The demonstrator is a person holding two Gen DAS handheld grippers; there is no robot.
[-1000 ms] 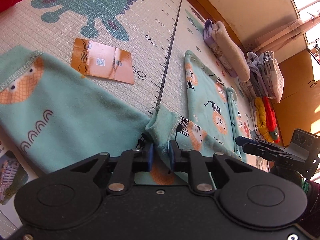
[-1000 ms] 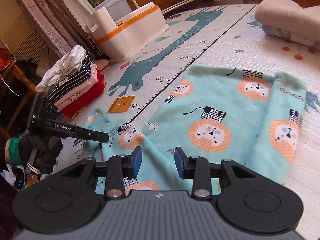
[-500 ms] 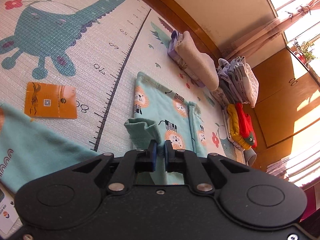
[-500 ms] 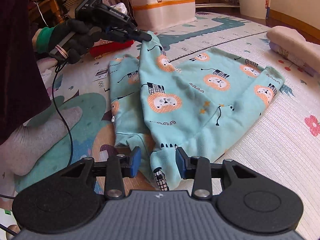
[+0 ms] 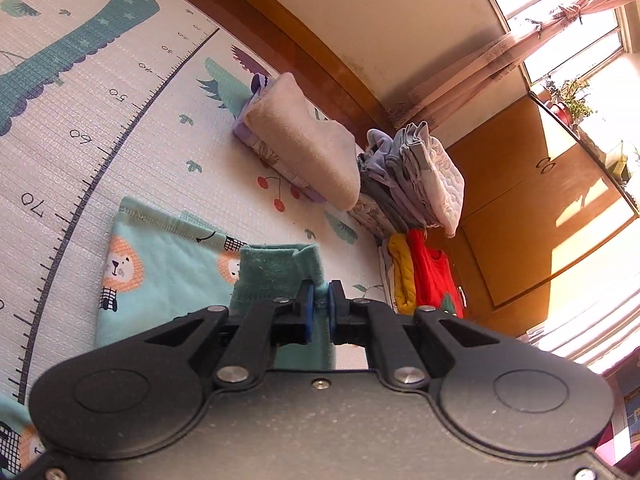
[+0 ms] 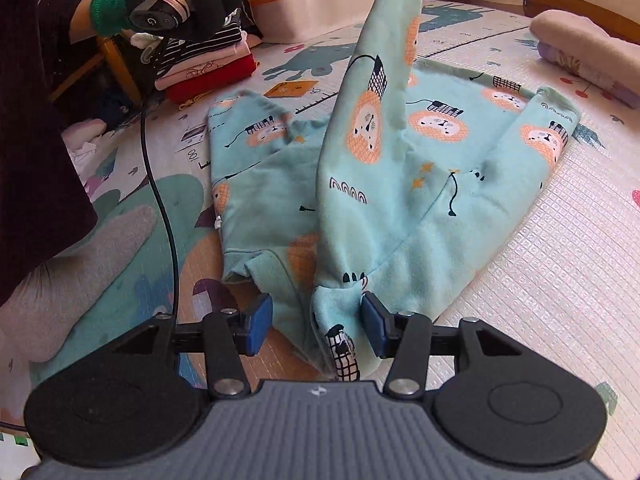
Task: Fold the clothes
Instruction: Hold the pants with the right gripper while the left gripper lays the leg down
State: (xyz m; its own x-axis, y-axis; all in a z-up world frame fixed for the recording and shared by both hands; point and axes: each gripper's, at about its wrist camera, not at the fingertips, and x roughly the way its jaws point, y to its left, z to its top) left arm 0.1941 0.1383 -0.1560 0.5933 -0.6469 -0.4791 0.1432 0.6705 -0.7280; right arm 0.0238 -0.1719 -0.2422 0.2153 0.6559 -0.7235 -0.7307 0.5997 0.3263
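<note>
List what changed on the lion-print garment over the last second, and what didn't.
The left hand-held gripper, shut on the teal sleeve, has lifted it high off the mat and across the lion-print garment. The right hand-held gripper pulled back to the near edge, staying open. The folded stacks stayed put.

Black glove (image 6: 208,0), green cuff (image 6: 108,4)
</note>
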